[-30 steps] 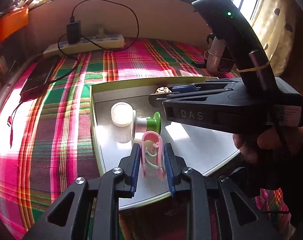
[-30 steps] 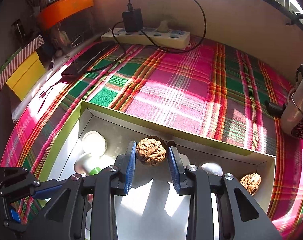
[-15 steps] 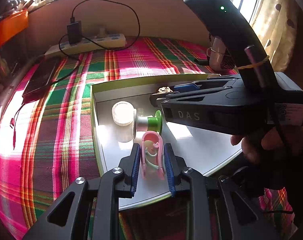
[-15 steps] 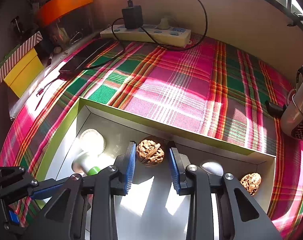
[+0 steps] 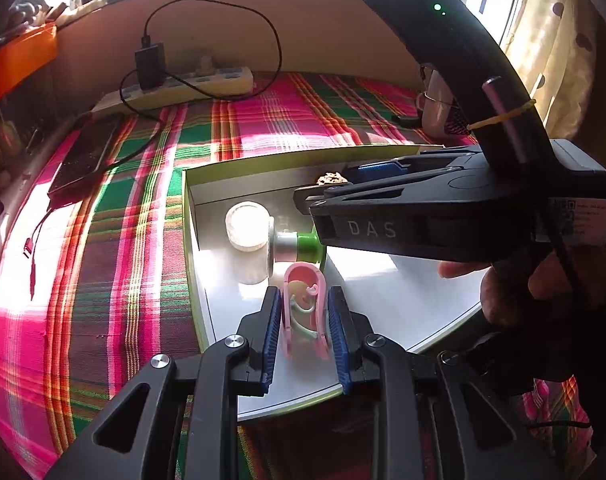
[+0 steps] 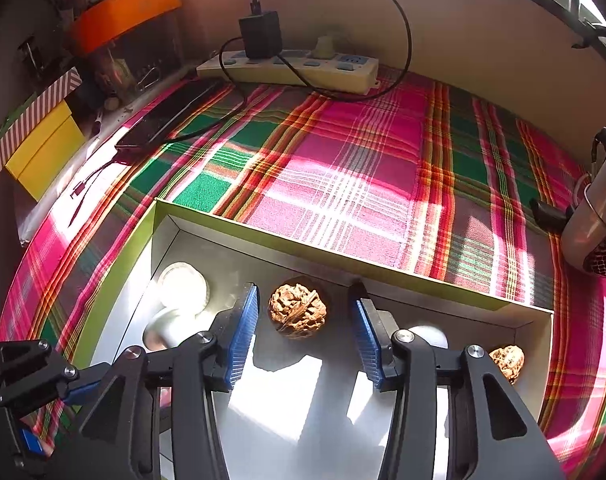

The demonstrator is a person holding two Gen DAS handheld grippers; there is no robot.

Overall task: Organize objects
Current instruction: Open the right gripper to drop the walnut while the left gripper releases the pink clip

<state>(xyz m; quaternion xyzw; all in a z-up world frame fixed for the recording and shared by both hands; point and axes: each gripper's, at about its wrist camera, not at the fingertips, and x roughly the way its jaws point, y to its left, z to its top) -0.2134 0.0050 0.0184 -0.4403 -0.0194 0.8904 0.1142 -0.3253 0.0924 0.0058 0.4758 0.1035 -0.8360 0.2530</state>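
A shallow white box with a green rim (image 5: pixel 191 248) (image 6: pixel 343 256) lies on the plaid cloth. My left gripper (image 5: pixel 305 332) is shut on a pink clip (image 5: pixel 305 308) and holds it over the box's near part. My right gripper (image 6: pixel 305 336) is open, its blue pads apart on either side of a walnut (image 6: pixel 297 311) that rests on the box floor by the far wall. A second walnut (image 6: pixel 507 362) lies in the box's right corner. A white round jar (image 5: pixel 247 228) (image 6: pixel 183 290) and a green-ended spool (image 5: pixel 299 246) sit at the box's left end.
A power strip (image 6: pixel 291 68) with a black charger and cable lies at the back wall. A phone (image 5: pixel 87 156) lies at the left on the plaid cloth (image 6: pixel 363 152). A yellow box (image 6: pixel 43 152) and orange container (image 6: pixel 127 16) stand far left. A small fan (image 6: pixel 595 224) stands at the right.
My right gripper has opened wider and let go of the walnut, which now rests on the box floor. The left gripper still holds the pink clip in about the same place.
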